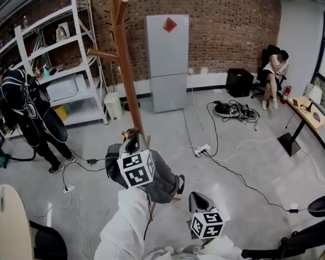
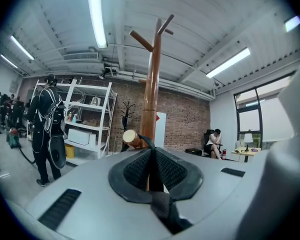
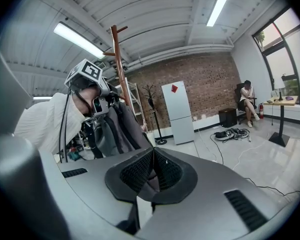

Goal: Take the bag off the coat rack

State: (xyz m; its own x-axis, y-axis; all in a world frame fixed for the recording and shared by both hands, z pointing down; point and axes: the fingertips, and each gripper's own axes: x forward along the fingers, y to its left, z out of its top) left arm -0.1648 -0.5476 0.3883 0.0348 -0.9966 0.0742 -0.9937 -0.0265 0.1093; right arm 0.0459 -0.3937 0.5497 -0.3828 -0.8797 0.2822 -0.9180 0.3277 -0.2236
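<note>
A tall wooden coat rack (image 1: 127, 64) stands in the middle of the room. A grey bag (image 1: 165, 180) hangs low against its pole. My left gripper (image 1: 131, 141) is at a short wooden peg (image 2: 131, 138). It is shut on the bag's black strap (image 2: 162, 209), which loops over that peg right in front of the jaws (image 2: 151, 154). My right gripper (image 1: 196, 198) is lower and to the right, a little apart from the bag. Its pads meet (image 3: 153, 156), and I see nothing held between them. The right gripper view shows the bag (image 3: 115, 129) and the rack (image 3: 119, 59) to its left.
A person in black (image 1: 27, 112) stands by white shelves (image 1: 54, 47) at the left. A grey fridge (image 1: 168, 61) stands against the brick wall. Cables (image 1: 233, 110) and a power strip (image 1: 201, 149) lie on the floor. Someone sits on a chair (image 1: 275, 72) near a desk (image 1: 303, 110).
</note>
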